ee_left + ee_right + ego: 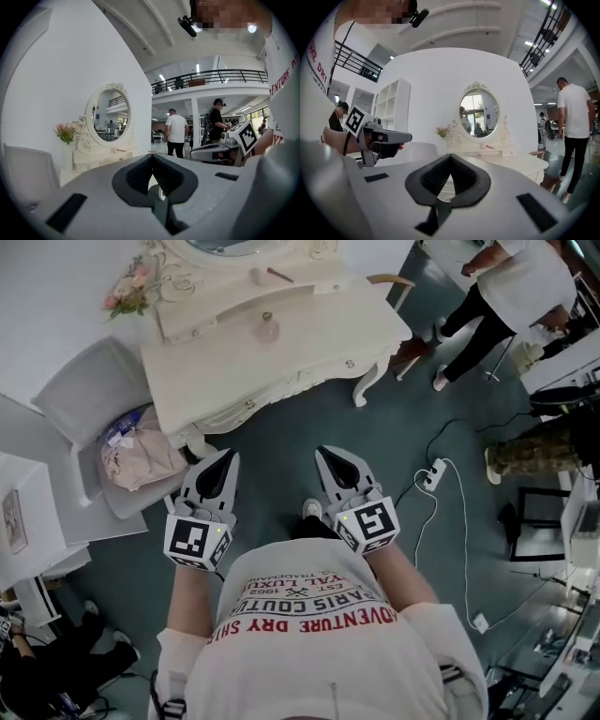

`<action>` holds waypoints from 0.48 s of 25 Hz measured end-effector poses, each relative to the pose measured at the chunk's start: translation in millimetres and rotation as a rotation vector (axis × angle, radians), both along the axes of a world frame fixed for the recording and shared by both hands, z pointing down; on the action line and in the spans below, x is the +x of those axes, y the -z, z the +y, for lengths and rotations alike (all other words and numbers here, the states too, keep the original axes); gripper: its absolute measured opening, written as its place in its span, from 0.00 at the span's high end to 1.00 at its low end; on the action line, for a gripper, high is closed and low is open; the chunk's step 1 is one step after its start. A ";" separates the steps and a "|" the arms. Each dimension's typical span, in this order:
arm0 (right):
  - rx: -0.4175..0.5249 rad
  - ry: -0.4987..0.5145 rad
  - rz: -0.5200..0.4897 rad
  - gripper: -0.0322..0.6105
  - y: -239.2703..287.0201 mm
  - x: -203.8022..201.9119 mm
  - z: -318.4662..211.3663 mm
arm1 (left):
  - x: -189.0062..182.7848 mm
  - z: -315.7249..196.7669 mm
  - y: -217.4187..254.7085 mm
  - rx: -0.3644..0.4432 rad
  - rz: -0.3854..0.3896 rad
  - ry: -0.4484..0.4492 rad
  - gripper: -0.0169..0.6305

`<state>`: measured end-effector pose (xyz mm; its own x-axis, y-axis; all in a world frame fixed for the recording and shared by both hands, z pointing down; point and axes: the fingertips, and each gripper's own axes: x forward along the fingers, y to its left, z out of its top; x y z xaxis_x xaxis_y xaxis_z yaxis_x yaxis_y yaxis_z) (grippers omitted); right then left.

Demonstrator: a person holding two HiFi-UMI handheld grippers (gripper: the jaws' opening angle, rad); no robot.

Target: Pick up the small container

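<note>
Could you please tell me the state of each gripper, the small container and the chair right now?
left gripper: shut, empty.
right gripper: shut, empty.
small container: upright on the dressing table, untouched.
chair: a pinkish bag lies on its seat.

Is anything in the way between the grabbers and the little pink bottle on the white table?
Nothing I can see. The little bottle stands alone on the dressing table, and only bare tabletop and floor lie between it and the left gripper and right gripper. The chair sits off to the left.
</note>
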<state>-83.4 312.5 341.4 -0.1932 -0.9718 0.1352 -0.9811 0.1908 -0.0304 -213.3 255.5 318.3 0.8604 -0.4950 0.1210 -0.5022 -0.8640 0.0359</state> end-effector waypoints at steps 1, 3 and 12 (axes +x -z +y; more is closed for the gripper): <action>-0.004 0.017 0.004 0.95 -0.5 16.4 -10.4 | 16.9 -9.2 0.3 0.000 0.001 0.013 0.96; -0.020 0.048 0.009 0.95 -3.7 47.1 -30.3 | 47.7 -26.3 -0.1 -0.001 0.004 0.040 0.96; -0.013 0.123 0.021 0.95 -6.4 136.1 -112.8 | 115.6 -94.8 -7.8 -0.024 -0.004 0.182 0.96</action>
<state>52.7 199.7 347.8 -0.3078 -0.9390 0.1533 -0.9508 0.3096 -0.0131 -97.7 160.7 326.1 0.7565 -0.6392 0.1381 -0.6501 -0.7579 0.0533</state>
